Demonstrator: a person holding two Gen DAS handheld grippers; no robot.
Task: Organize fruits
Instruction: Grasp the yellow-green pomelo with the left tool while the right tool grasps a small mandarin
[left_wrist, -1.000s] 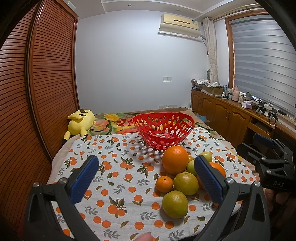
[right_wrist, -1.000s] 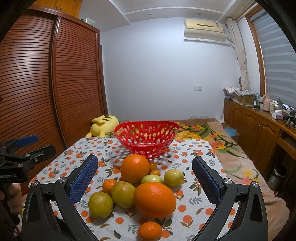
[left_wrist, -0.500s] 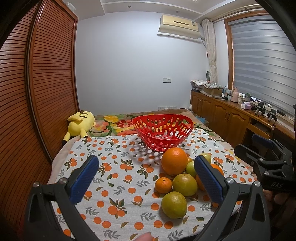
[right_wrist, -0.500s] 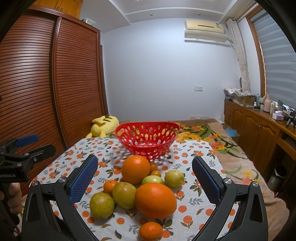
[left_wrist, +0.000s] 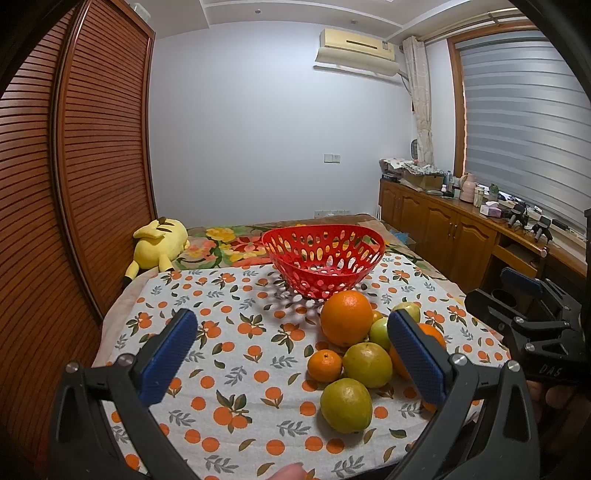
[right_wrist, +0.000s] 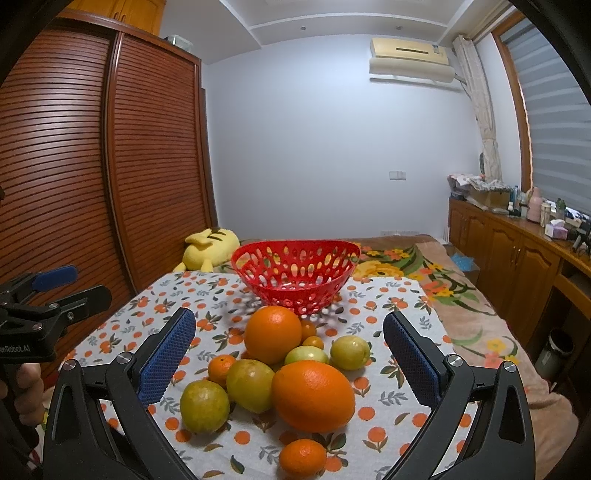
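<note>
A red perforated basket (left_wrist: 324, 263) (right_wrist: 295, 271) stands empty at the far side of an orange-print cloth (left_wrist: 236, 354). In front of it lies a pile of fruit: a big orange (left_wrist: 346, 317) (right_wrist: 272, 334), a second big orange (right_wrist: 313, 396), yellow-green citrus (left_wrist: 346, 405) (right_wrist: 204, 406), small mandarins (left_wrist: 324, 365) (right_wrist: 302, 459). My left gripper (left_wrist: 291, 354) hangs open above the cloth, left of the pile. Open too, my right gripper (right_wrist: 290, 354) faces the pile from the near side. Neither holds anything.
A yellow plush toy (left_wrist: 159, 243) lies at the far left beside a slatted wooden wardrobe (left_wrist: 74, 184). Wooden cabinets (left_wrist: 461, 236) with clutter line the right wall. A floral blanket (right_wrist: 436, 273) lies beyond the cloth. Each view shows the other gripper at its edge.
Both views have drifted slightly lower and nearer; the fruit and basket sit a little higher in frame. Nothing was gripped or moved.
</note>
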